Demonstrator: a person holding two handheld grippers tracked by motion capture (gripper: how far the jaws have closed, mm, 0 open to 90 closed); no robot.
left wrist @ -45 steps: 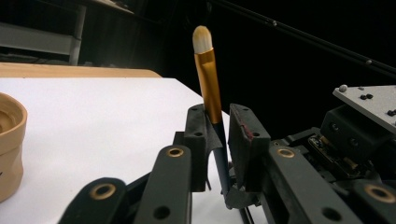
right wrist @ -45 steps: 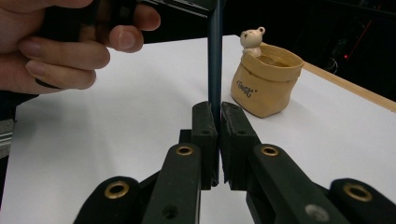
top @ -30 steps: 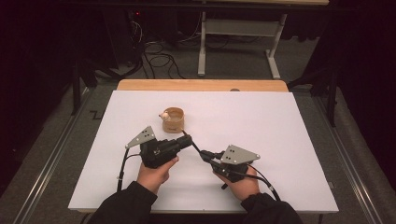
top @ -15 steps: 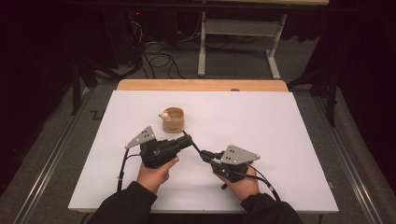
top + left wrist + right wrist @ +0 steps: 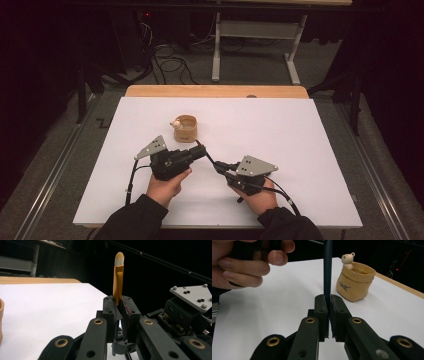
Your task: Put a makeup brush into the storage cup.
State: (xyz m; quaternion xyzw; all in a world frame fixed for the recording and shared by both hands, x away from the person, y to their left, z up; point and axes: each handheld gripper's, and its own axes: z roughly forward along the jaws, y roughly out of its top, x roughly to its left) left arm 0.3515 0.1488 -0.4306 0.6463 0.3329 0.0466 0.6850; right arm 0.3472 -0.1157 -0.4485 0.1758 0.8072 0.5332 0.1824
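Change in hands, grippers and brush (image 5: 118, 277): none was seen between the earlier pictures and now.

High view looks down on the table (image 5: 300, 150); 2 close gripper views share its surface.

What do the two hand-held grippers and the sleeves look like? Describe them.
Both the left gripper and right gripper are black, with brass-ringed jaw pivots, a grey three-cornered plate on top dotted with small studs, and a thin black cable trailing back. The sleeves are dark.
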